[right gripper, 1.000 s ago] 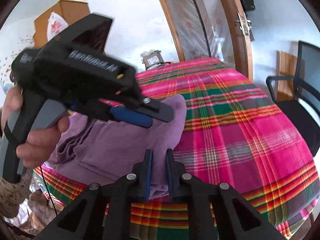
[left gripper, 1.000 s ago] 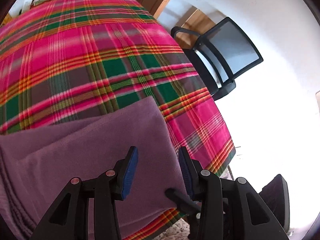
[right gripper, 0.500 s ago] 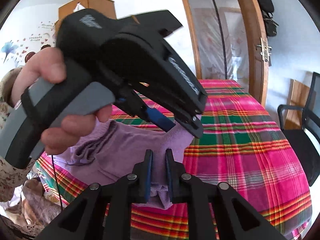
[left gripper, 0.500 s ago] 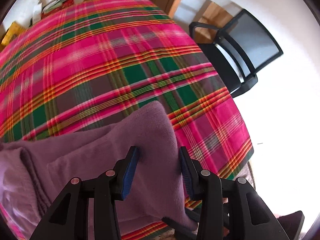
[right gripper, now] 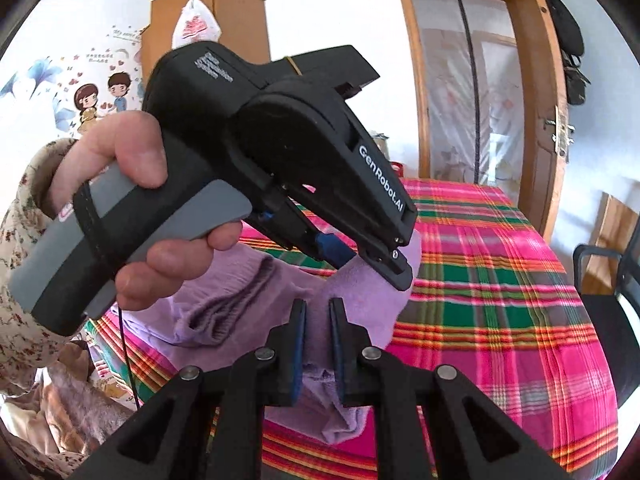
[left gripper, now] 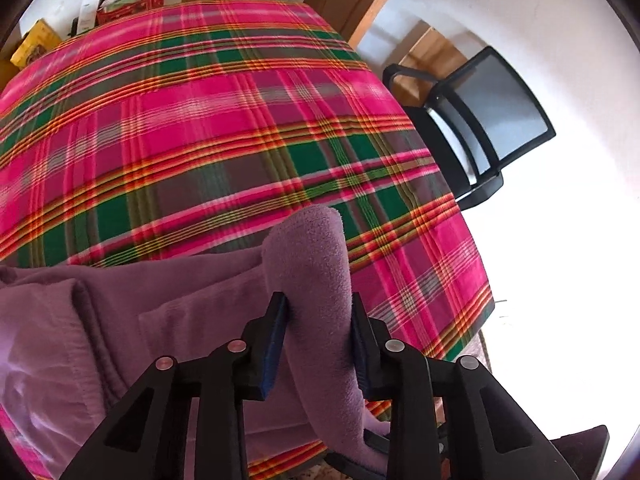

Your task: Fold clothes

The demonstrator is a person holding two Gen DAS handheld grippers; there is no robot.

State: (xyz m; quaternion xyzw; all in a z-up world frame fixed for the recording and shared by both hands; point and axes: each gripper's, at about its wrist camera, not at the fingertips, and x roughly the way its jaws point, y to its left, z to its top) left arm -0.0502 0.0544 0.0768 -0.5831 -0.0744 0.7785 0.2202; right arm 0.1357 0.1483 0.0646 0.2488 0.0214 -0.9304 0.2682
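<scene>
A purple fleece garment lies at the near edge of a table with a pink and green plaid cloth. My left gripper has its jaws closed on a raised fold of the garment, lifted off the cloth. My right gripper is shut on the garment's near edge just below. In the right wrist view the left gripper's body, held in a hand, fills the middle and hides much of the garment.
A black mesh office chair stands off the table's far right side; it also shows in the right wrist view. Boxes sit at the table's far end. A wooden door is behind.
My left gripper has narrowed from open to gripping a fold of the purple garment, which now bunches up between the fingers. Both grippers have risen; the right stays shut on the garment.
</scene>
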